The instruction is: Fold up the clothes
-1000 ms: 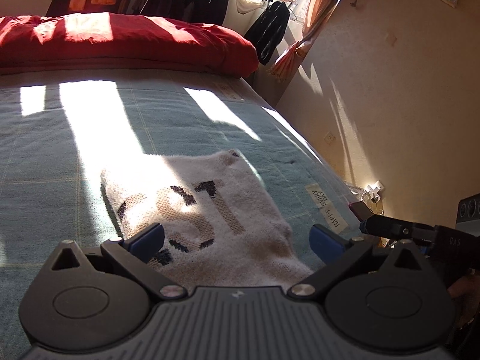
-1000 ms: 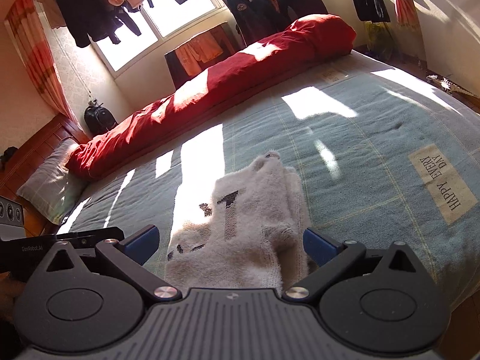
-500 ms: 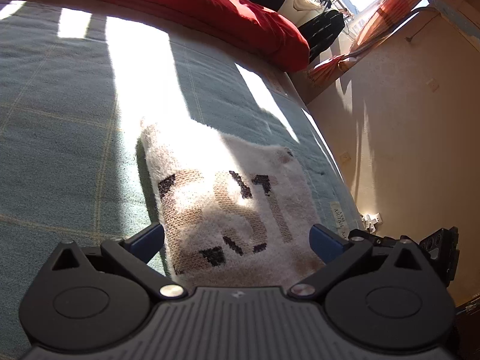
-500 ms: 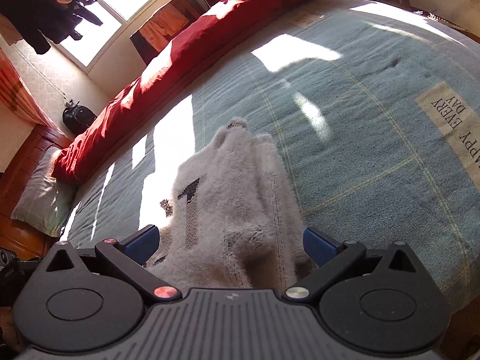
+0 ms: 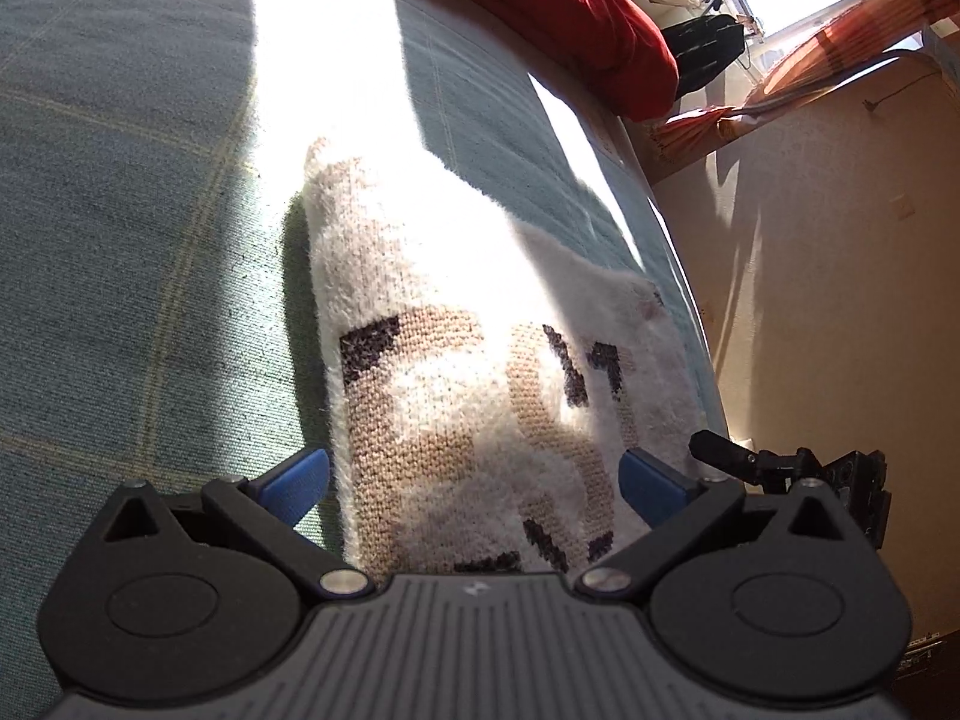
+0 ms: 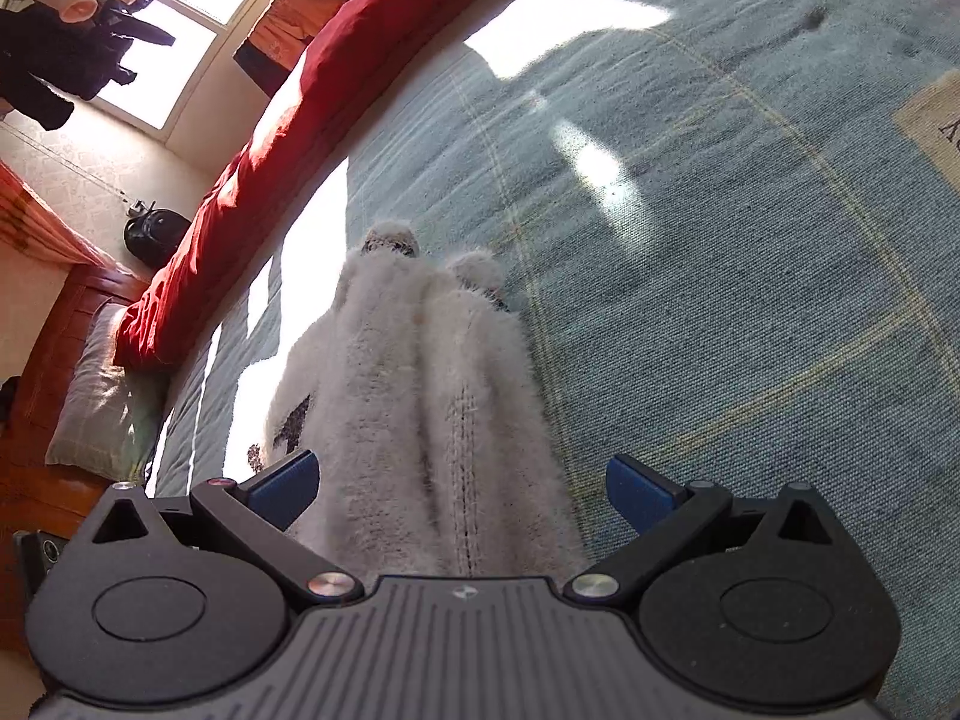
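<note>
1. A fuzzy white sweater (image 5: 480, 372) lies part-folded on a blue-green bedspread (image 5: 120, 240), close to the bed's right edge, with a red duvet (image 5: 570, 12) rolled along the far side.

2. Both cameras sit lower and closer to the knit than a second ago: the room, window and hanging clothes that filled the upper frame have slid mostly out of view, and the sweater now fills the space between the fingers.

3. The left hand-held gripper (image 5: 474, 480) hovers over the near edge of the patterned panel, its blue pads spread wide on either side of the fabric and pinching nothing.

4. The right hand-held gripper (image 6: 462, 492) is likewise spread, straddling the bunched, ridged right side of the sweater (image 6: 432, 408) where layers are stacked; its tip (image 5: 720, 450) shows at the right of the left wrist view, just beside the garment.

5. The descent suggests both tools are about to take the near hem for the next fold away from the person, though whether the pads already touch the knit is hard to tell through the fisheye.

6. The fold is not yet finished: the right side is lumpy, and a sleeve end (image 6: 390, 240) pokes out at the far end.
</note>
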